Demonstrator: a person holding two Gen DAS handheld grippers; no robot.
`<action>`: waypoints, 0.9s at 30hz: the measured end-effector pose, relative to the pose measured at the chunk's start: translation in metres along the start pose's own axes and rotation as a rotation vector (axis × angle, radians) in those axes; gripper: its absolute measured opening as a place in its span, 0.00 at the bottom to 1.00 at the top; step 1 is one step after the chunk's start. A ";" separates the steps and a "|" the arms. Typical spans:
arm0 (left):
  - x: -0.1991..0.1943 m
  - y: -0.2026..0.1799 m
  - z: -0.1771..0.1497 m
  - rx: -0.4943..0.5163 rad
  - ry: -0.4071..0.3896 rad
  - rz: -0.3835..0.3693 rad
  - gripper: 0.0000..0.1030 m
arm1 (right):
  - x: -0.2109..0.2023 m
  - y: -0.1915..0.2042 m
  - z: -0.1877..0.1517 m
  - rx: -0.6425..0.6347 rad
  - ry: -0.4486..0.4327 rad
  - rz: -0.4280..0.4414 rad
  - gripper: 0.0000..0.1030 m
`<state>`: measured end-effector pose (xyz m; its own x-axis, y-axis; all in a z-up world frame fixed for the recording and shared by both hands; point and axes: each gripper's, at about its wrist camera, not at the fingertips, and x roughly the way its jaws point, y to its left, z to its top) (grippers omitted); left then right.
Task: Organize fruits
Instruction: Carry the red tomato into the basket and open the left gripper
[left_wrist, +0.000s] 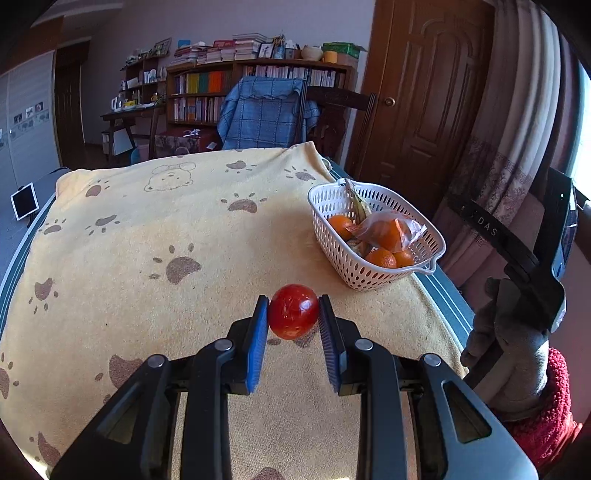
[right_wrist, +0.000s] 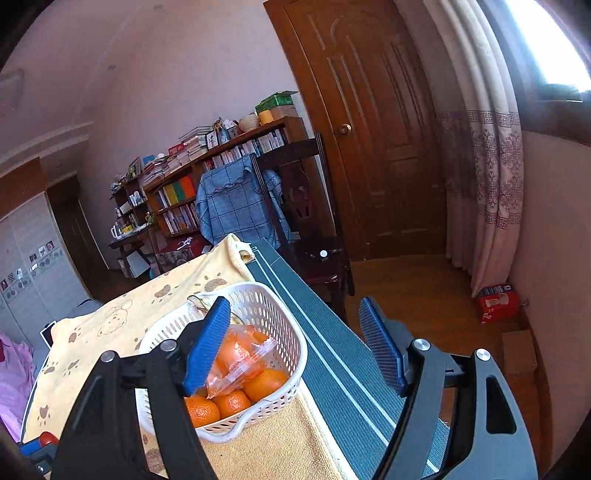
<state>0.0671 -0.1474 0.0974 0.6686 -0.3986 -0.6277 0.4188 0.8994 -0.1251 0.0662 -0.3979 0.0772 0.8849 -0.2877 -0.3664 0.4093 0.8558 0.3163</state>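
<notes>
The left gripper (left_wrist: 293, 314) has its jaws clamped on a red tomato (left_wrist: 293, 311), one blue ribbed pad (left_wrist: 258, 343) pressed to each side of the fruit, which sits just above or on the yellow paw-print towel (left_wrist: 147, 258) that covers the counter (left_wrist: 447, 295); whether the tomato touches the cloth cannot be told. Ahead and to the right, near the towel's edge, stands a white perforated basket (left_wrist: 369, 277) holding several oranges (left_wrist: 382, 257), a clear plastic bag (left_wrist: 391, 229) with more orange fruit inside, and a dark banana (left_wrist: 356, 203) leaning against the far wall. The tomato is well apart from the basket. In the right wrist view the right gripper (right_wrist: 295, 343) hangs above the counter's right edge with its jaws spread wide and nothing between them; its left pad (right_wrist: 207, 343) lies over the basket (right_wrist: 266, 306) and its right pad (right_wrist: 380, 343) is out over the counter's grey striped surface (right_wrist: 332, 350). A gloved hand (left_wrist: 509, 350) with a red sleeve grips that tool's handle in the left wrist view.
</notes>
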 end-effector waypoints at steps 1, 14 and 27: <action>0.005 -0.003 0.006 -0.001 0.002 -0.010 0.27 | 0.001 -0.001 -0.001 0.006 0.001 -0.001 0.72; 0.076 -0.039 0.058 0.019 0.020 -0.081 0.27 | 0.015 -0.008 -0.007 0.060 0.037 -0.045 0.79; 0.106 -0.041 0.064 -0.006 0.027 -0.114 0.52 | 0.018 -0.004 -0.008 0.058 0.044 -0.041 0.79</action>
<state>0.1605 -0.2377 0.0848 0.5998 -0.4932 -0.6300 0.4874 0.8497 -0.2011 0.0786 -0.4035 0.0624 0.8572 -0.3016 -0.4175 0.4580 0.8170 0.3502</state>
